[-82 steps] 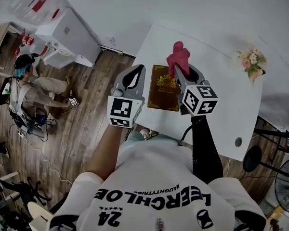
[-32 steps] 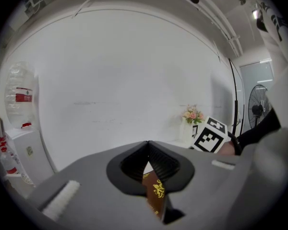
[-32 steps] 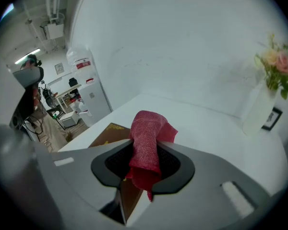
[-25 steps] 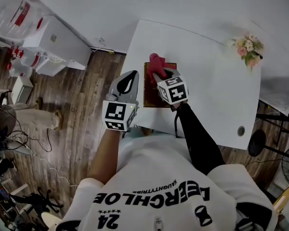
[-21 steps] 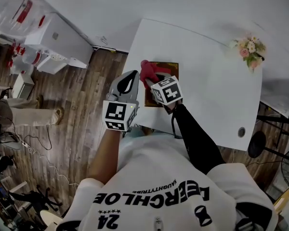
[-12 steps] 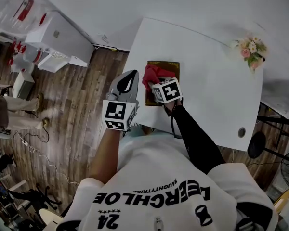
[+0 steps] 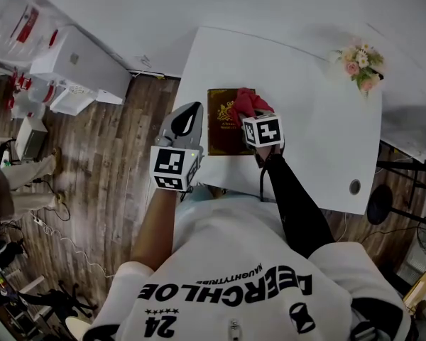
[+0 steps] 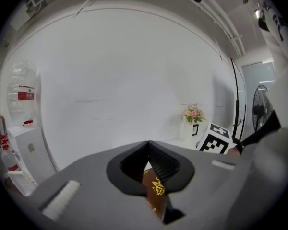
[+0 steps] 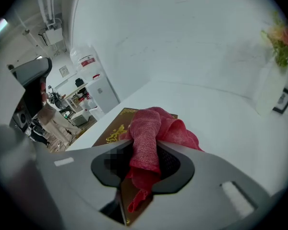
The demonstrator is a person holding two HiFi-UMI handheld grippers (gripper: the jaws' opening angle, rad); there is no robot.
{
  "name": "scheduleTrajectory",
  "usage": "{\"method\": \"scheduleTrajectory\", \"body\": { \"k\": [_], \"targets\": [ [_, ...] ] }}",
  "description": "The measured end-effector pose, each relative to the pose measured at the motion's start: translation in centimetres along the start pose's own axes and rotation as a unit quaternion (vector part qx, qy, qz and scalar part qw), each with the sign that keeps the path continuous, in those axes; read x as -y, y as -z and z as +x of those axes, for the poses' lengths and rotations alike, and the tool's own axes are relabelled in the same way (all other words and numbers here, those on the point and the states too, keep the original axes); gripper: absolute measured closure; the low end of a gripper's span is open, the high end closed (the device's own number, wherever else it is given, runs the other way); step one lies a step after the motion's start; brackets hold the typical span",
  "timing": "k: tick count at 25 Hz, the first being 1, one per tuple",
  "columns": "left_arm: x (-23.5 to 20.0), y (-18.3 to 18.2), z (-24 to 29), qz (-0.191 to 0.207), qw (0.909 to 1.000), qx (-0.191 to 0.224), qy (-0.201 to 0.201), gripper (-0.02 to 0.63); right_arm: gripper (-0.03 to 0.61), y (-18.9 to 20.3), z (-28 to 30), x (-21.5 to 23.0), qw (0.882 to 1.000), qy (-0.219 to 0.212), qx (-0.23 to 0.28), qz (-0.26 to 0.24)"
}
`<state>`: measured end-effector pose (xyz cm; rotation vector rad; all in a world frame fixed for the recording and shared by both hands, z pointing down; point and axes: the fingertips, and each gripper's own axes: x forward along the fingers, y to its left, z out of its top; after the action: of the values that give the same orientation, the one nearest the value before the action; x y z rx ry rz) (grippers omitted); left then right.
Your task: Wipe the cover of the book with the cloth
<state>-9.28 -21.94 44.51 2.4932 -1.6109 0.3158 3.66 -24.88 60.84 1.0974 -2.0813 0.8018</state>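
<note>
Wiping looks partway done: the right gripper (image 7: 258,116) pinches the red cloth (image 7: 246,103) onto the book (image 7: 221,123) on the white table (image 7: 319,133), its left half seemingly unwiped, while the left gripper (image 7: 188,116) hovers closed and empty.

Scene holds: 1 brown gold-embossed hardcover book (image 7: 221,119); 1 red knitted cloth (image 7: 246,104); 1 white rectangular table (image 7: 319,133); 1 pink flower bouquet (image 7: 356,61); 2 grey two-jaw grippers (image 7: 189,109) (image 7: 253,113).

Looking steeply down from the head onto the white table (image 7: 319,84); riding the left gripper (image 7: 190,111) and right gripper (image 7: 254,116), facing along the jaws, near the book (image 7: 220,123); all sharing that book.
</note>
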Motion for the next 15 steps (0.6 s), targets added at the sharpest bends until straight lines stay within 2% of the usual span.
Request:
{"method": "scheduleTrajectory", "body": {
  "k": [5,8,12,15],
  "targets": [
    [0.2,0.1,-0.1,0.001,1.0000,0.000,0.006,0.557,0.477,0.2,-0.7,1.5,0.999,0.031,0.005,0.011],
    [0.1,0.1,-0.4,0.002,1.0000,0.001,0.008,0.557,0.477,-0.8,-1.3,0.8,0.999,0.031,0.031,-0.006],
    [-0.5,0.0,-1.1,0.001,1.0000,0.004,0.009,0.557,0.477,-2.8,-1.8,-3.0,0.996,-0.014,0.074,-0.043],
    [-1.3,0.0,-1.8,-0.002,0.9999,0.006,0.010,0.557,0.477,-3.0,-1.2,-6.8,0.994,-0.053,0.066,-0.064]
  ]
}}
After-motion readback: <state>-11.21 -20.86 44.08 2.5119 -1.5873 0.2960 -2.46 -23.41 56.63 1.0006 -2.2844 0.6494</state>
